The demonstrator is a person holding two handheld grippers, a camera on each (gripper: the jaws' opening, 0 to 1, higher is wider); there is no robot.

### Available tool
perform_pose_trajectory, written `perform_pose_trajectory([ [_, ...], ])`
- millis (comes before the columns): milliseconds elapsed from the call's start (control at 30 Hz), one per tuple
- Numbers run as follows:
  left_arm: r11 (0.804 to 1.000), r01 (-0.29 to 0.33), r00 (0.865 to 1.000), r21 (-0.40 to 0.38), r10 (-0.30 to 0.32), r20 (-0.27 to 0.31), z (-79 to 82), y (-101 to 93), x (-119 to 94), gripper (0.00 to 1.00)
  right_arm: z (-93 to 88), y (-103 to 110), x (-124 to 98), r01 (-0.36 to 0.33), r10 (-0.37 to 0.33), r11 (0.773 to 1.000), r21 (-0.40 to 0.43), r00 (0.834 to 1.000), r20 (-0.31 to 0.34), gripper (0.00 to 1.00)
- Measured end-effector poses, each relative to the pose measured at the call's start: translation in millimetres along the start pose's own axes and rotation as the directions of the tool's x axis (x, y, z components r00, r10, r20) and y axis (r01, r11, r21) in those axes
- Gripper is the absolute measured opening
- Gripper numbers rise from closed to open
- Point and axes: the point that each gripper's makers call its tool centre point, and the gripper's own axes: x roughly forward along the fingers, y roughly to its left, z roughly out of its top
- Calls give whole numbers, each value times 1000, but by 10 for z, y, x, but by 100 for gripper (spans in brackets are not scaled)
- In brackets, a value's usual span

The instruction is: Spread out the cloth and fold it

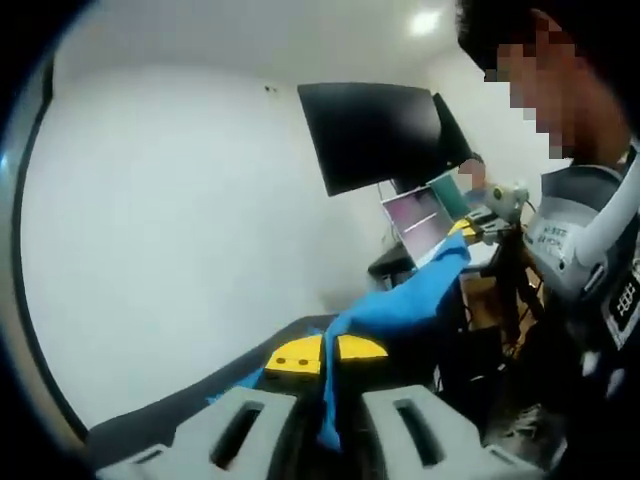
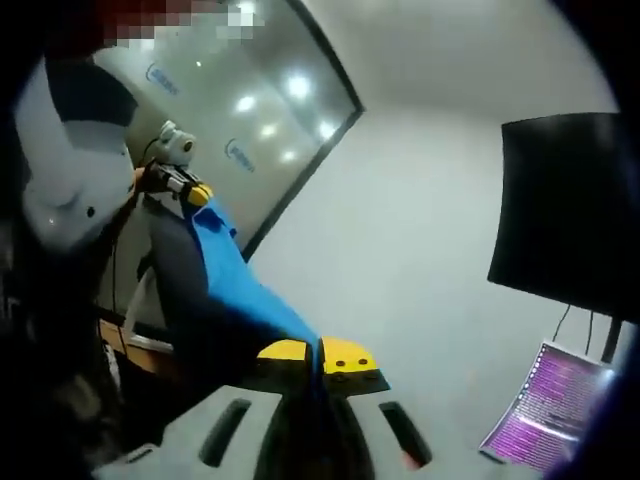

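Fingers (image 1: 325, 356) of the left gripper and fingers (image 2: 318, 357) of the right gripper are both clenched on the blue cloth (image 1: 405, 296), stretched in air between them above the dark surface (image 1: 180, 415); keep tension even, lower flat before folding.

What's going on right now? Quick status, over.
Left gripper and right gripper shut on blue cloth. Cloth stretched between them, lifted. Nothing in the way.

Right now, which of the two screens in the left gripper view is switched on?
The small laptop screen, glowing pinkish-white with lines of text, is on. The big monitor above it is plain black. The blue cloth stretches toward the laptop.
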Motion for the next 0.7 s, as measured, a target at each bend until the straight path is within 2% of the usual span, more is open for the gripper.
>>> perform_pose_trajectory([
  [167,1000,1,1000,14,-1,14,108,2,-84,0,176,29,-75,8,-7,998,-55,1000,20,0],
  [267,1000,22,998,8,-23,63,266,-33,-166,0,366,29,-149,34,-28,993,-111,998,59,0],
  [367,1000,21,997,21,-22,76,320,-32,-184,0,415,-4,-169,37,-29,992,-123,997,65,0],
  [400,999,11,998,34,-13,62,279,-1,-156,0,392,-23,-143,37,-30,992,-118,998,64,0],
  [467,1000,12,999,5,-12,32,143,75,-66,0,276,-41,1,21,-17,998,-58,997,71,0],
  [500,999,21,1000,-46,-22,-18,-31,124,17,0,194,-52,83,15,-12,999,-45,998,58,0],
  [600,992,35,994,-122,-47,-101,-437,266,282,0,-141,-85,410,13,-13,1000,-14,1000,-5,0],
  [667,986,39,985,-165,-66,-159,-726,394,463,0,-432,-135,643,14,-12,999,48,999,-52,0],
  [700,981,42,983,-188,-74,-170,-841,464,558,0,-566,-176,762,16,-11,997,77,998,-65,0],
])
